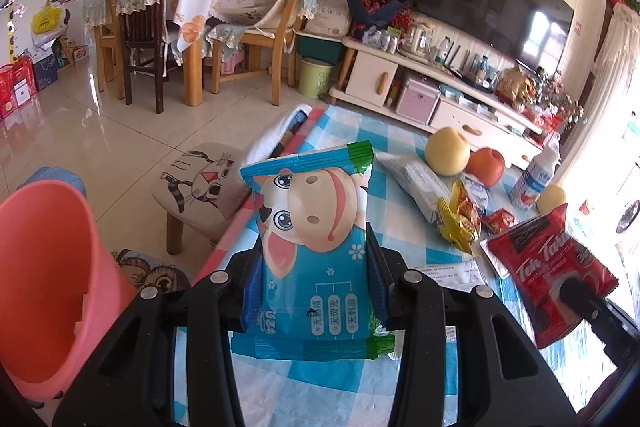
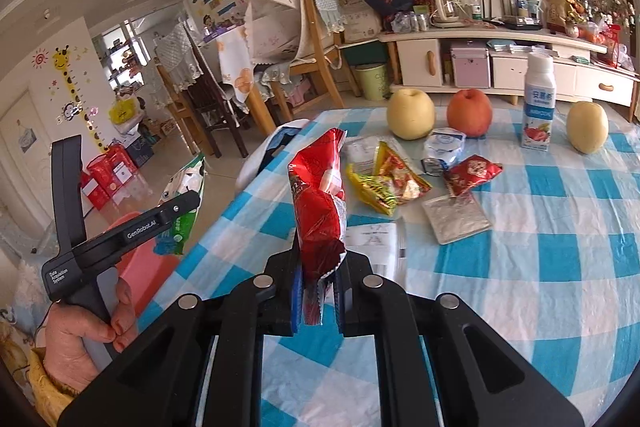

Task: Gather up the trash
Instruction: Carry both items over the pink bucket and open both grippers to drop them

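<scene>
Clamping a blue wipes packet (image 1: 316, 251) in my left gripper (image 1: 316, 291), I pinch a red snack wrapper (image 2: 320, 211) upright in my right gripper (image 2: 318, 291). Ahead of the right gripper, more wrappers (image 2: 386, 179) litter the checked tablecloth (image 2: 560, 227); beyond them stand apples (image 2: 469, 111).

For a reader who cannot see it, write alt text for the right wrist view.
The right gripper pinches a red snack wrapper upright above a blue checked tablecloth. Beyond lie more wrappers, three fruits and a yogurt bottle. At left, the left gripper holds a blue cartoon packet.
</scene>
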{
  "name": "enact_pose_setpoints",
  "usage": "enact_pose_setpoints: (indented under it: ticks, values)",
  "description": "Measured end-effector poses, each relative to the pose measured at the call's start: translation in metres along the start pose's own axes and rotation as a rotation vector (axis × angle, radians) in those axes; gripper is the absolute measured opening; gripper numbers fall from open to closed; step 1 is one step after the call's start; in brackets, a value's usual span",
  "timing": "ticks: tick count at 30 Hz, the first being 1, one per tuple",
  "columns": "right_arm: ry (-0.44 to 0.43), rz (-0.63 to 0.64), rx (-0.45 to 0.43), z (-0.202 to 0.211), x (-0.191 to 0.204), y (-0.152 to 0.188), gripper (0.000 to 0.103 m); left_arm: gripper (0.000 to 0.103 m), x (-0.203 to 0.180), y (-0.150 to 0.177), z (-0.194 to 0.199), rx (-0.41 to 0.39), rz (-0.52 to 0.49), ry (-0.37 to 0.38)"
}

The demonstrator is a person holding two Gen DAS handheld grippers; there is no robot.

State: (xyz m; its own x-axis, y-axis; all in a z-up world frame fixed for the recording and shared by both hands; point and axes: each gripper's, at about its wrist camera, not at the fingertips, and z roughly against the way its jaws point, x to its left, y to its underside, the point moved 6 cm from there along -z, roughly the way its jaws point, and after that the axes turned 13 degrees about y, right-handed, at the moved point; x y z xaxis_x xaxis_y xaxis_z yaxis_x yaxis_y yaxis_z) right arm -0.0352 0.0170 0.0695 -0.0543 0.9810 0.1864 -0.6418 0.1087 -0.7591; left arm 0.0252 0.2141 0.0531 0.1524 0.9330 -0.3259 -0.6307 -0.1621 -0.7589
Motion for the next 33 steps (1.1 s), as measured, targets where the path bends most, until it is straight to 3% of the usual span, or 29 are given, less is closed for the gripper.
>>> enact_pose_setpoints:
  ticks: [7,18,26,33]
  values:
    - [-0.135,0.076,0.008,0.007,0.084,-0.007,0.013,0.045,0.039,-0.015,0.038,-0.07,0.064,-0.072]
    - [-0.341,0.27,0.041,0.005,0.246,0.0,0.013,0.045,0.157,-0.02,0.103,-0.142,0.266,-0.263]
    - [-0.395,0.333,0.107,-0.021,0.315,0.019,0.013,0.045,0.227,0.002,0.112,-0.114,0.396,-0.312]
    - [-0.372,0.397,0.163,-0.048,0.352,0.044,0.016,0.045,0.265,0.02,0.105,-0.071,0.508,-0.314]
